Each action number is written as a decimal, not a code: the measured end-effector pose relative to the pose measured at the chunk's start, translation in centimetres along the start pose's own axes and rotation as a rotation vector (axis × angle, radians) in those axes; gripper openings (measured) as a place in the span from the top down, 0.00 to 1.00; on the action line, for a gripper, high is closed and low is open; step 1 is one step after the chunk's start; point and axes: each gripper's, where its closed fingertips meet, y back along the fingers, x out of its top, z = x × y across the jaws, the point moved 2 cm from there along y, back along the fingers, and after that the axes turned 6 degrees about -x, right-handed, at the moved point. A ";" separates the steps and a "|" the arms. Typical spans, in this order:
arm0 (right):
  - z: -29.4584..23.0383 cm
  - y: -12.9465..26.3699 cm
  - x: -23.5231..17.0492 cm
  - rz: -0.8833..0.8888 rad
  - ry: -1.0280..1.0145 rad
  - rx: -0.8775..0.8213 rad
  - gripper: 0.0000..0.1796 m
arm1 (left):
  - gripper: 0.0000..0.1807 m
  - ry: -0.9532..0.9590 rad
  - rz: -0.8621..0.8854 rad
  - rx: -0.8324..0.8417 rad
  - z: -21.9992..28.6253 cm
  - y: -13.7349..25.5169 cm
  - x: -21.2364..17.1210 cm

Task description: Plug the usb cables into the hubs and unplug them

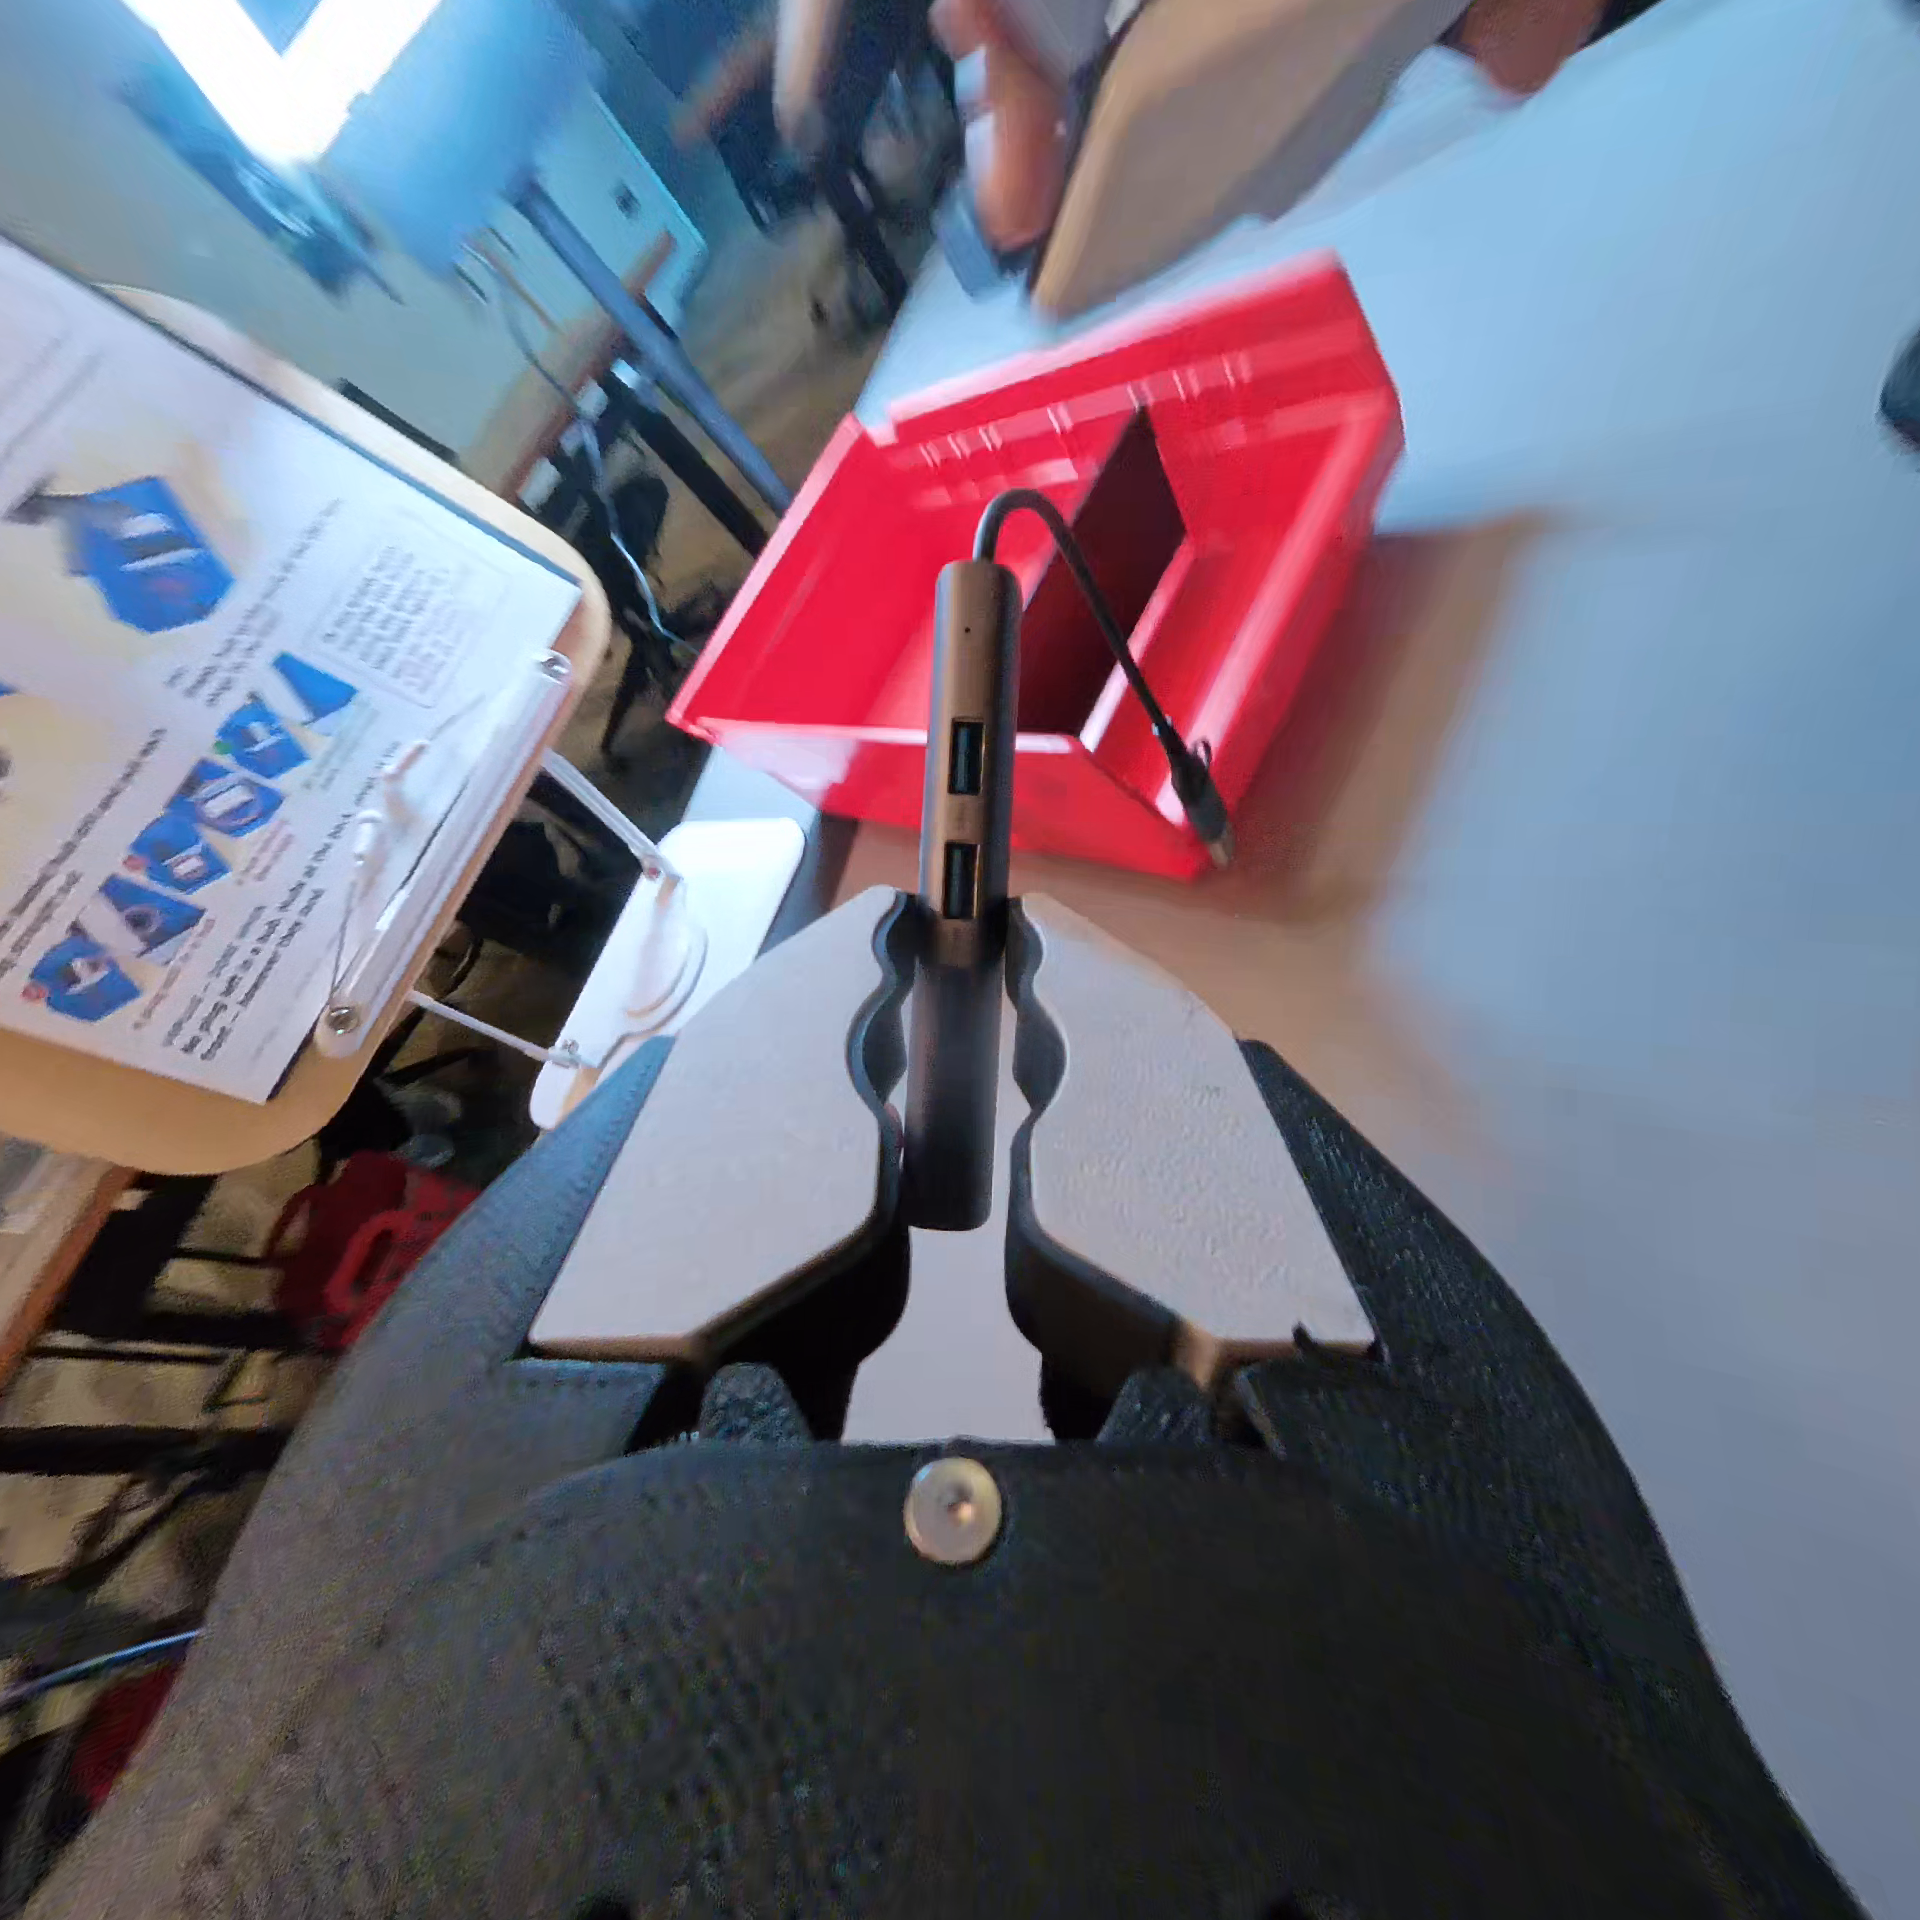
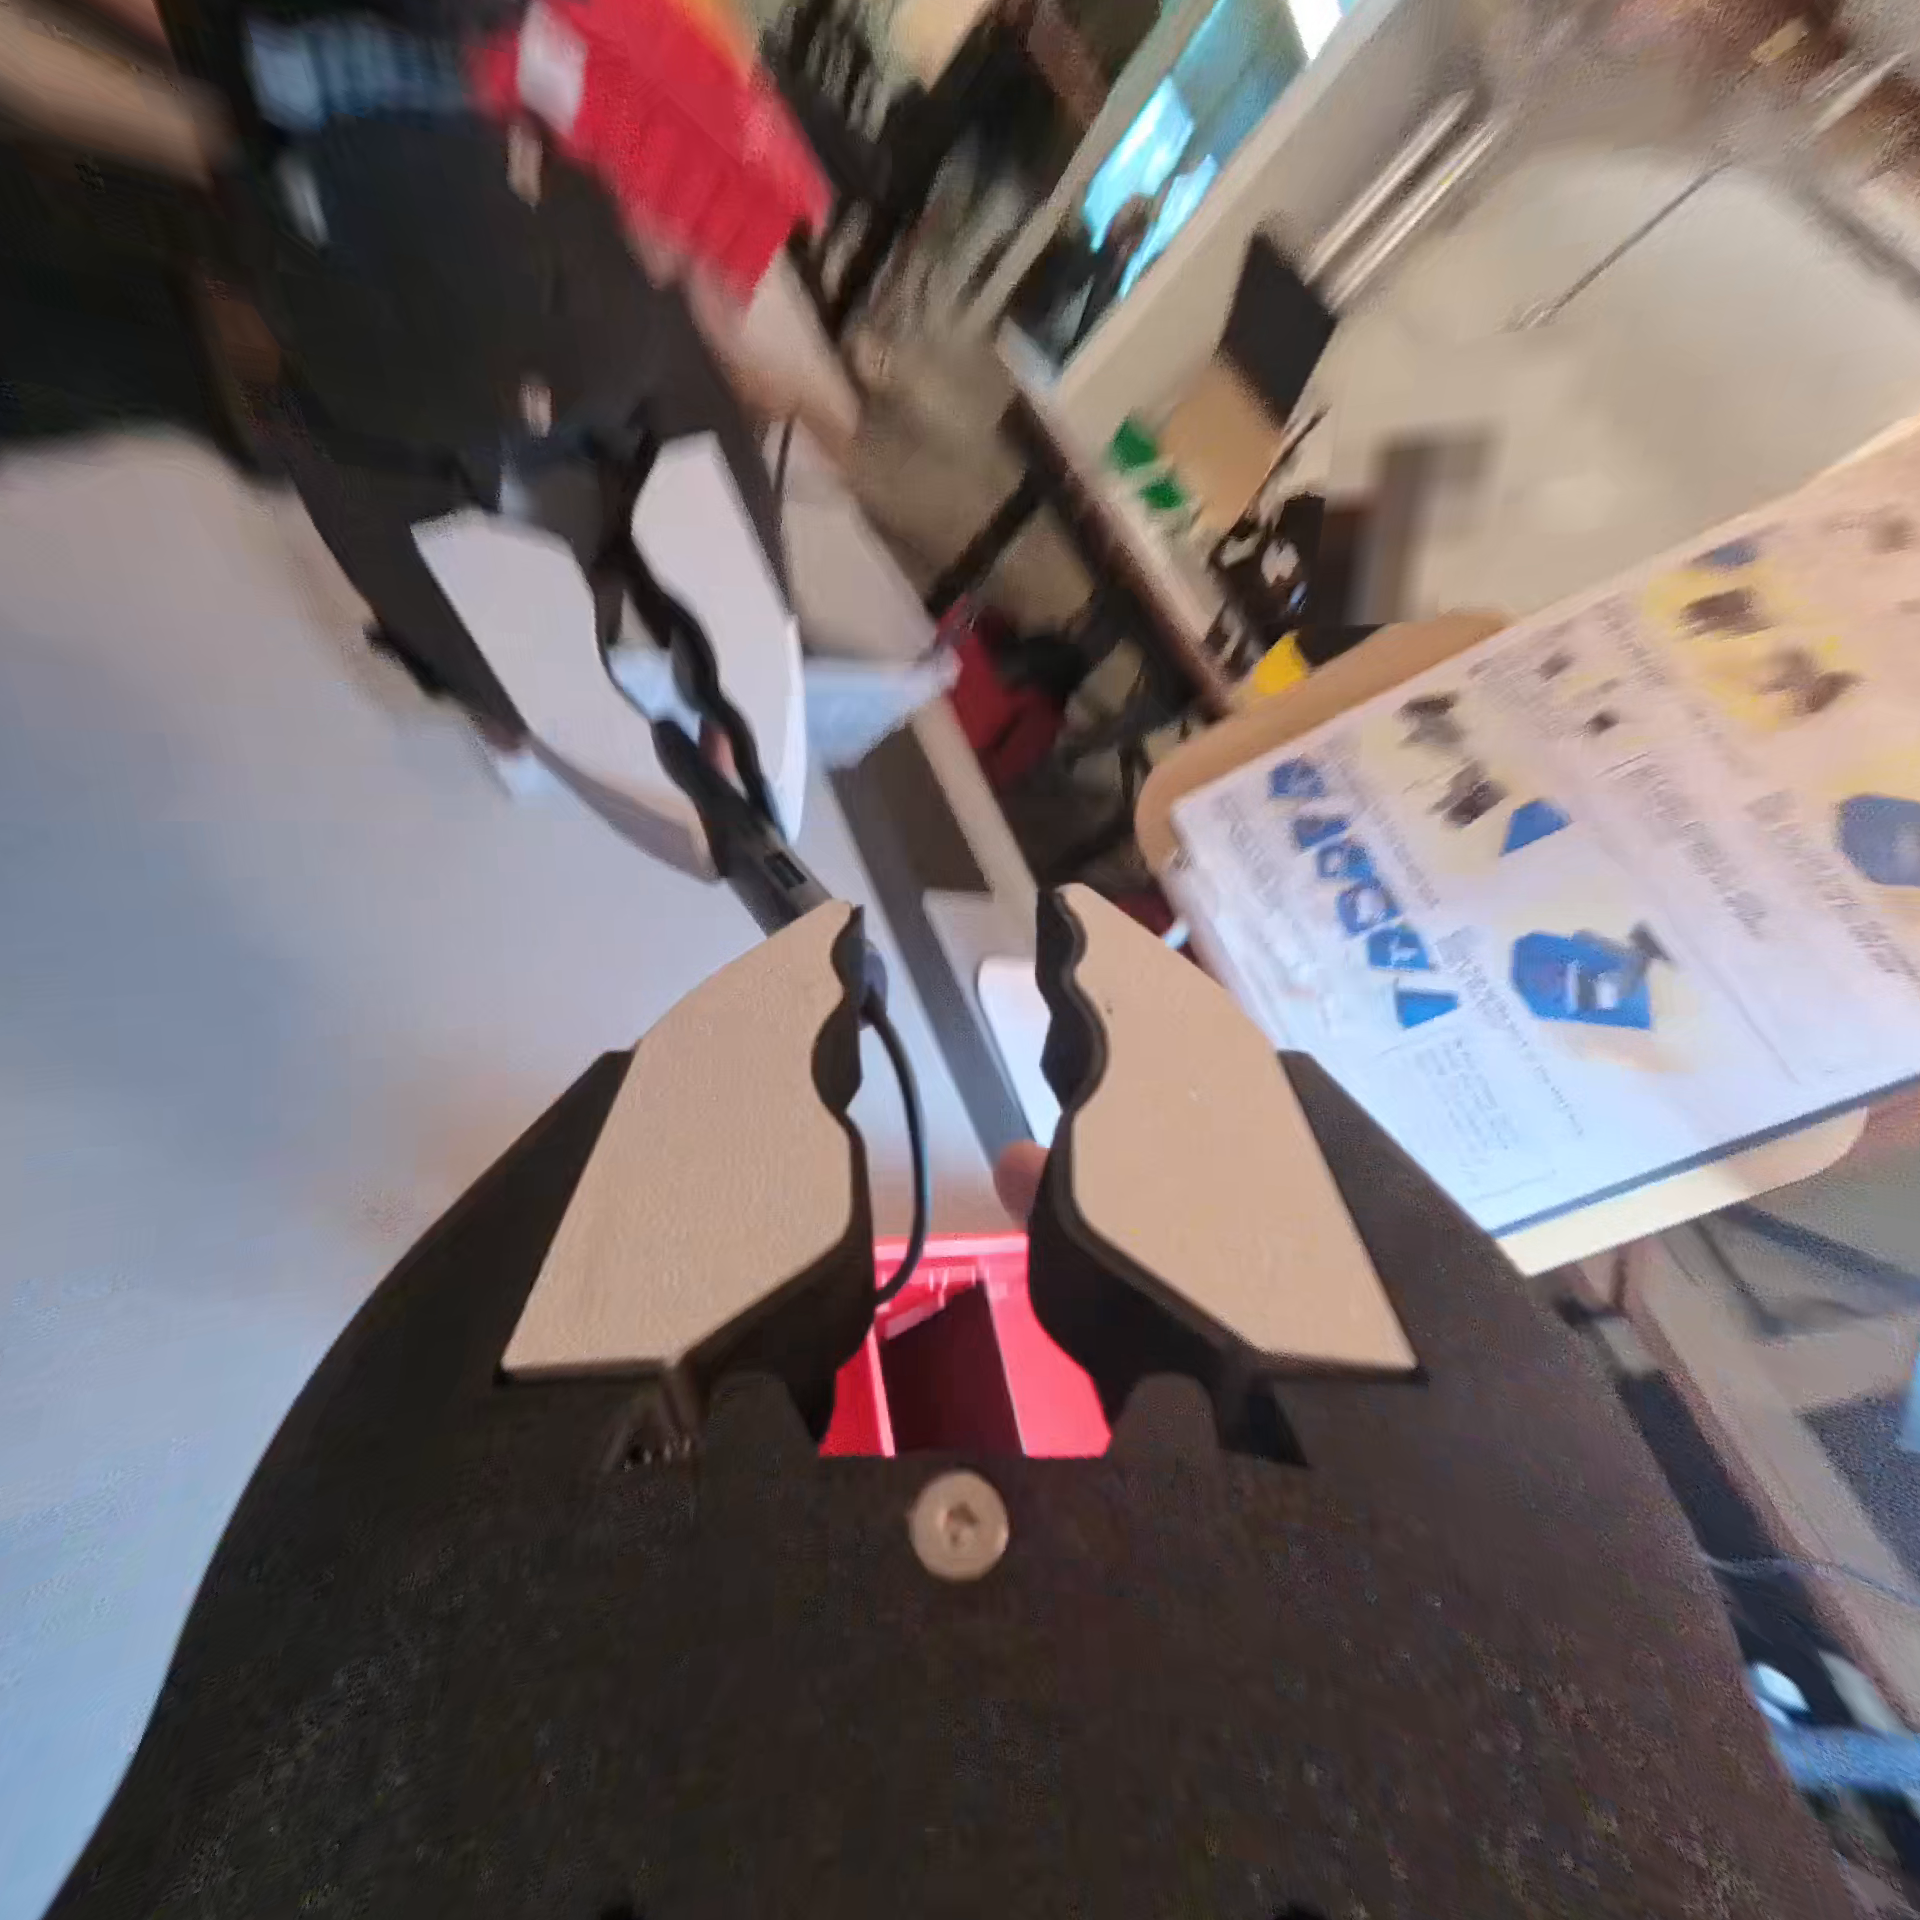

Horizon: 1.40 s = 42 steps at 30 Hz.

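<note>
Hub (image 1: 961,831): a slim grey stick with two ports facing the camera, sitting clenched between the fingers of the left gripper (image 1: 956,914) and being held out above the worktop (image 1: 1662,416), over the near edge of the red bin (image 1: 790,665).
Hub's own lead (image 1: 1101,623): a short black cord looping out of the far end and hanging free, its plug (image 1: 1210,821) dangling in front of the bin wall (not plugged into anything).
Why held this way: my reading is that the grip sits low on the body so both ports are staying uncovered and steady for a plug coming in from the other side.
Right gripper (image 2: 951,914): its fingers are standing apart with nothing between them; the hub's cord (image 2: 909,1122) is crossing the gap without being pinched.
Right view of the hub (image 2: 774,883): it is pointing toward the right gripper, the tip lying just beside the left-hand fingertip, with the left gripper (image 2: 717,727) behind it.
Bin in the right view (image 2: 956,1340): showing below, through the gap at the base of the fingers.
Cable to plug in: none is showing clearly in either view (both are smeared by motion).
Paper sheet on a stand (image 1: 239,665): standing off to the side, away from the work.
Stage: I judge that the plugging step is not yet under way.
</note>
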 end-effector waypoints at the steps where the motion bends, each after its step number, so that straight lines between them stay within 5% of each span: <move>1: 0.9 1.1 1.2 0.079 -0.073 0.000 0.83 | 0.91 0.056 0.076 0.017 -0.8 0.7 0.3; 7: 4.3 3.7 1.0 0.213 -0.289 0.009 0.84 | 0.91 0.268 0.506 -0.075 -2.4 5.0 3.5; 13: -1.0 1.7 0.4 0.167 -0.342 0.330 0.77 | 0.91 0.296 0.702 -0.218 -0.9 6.3 5.7; 28: -6.9 -0.5 0.1 0.155 -0.133 0.433 0.89 | 0.91 0.163 0.399 -0.417 4.8 1.1 3.7; 32: -6.1 -0.6 -0.1 0.127 -0.060 0.362 0.90 | 0.89 0.203 0.347 -0.370 3.7 1.5 3.7; 35: -3.9 0.0 -0.5 0.111 -0.055 0.270 0.90 | 0.82 0.229 0.293 -0.178 -0.5 4.7 2.8; 38: -1.5 0.9 -0.9 0.112 -0.075 0.201 0.90 | 0.84 0.226 0.114 0.081 -5.0 9.5 -1.1; 42: -0.3 1.4 -1.1 0.123 -0.103 0.163 0.90 | 0.84 0.350 -0.372 0.226 -7.0 13.9 -11.9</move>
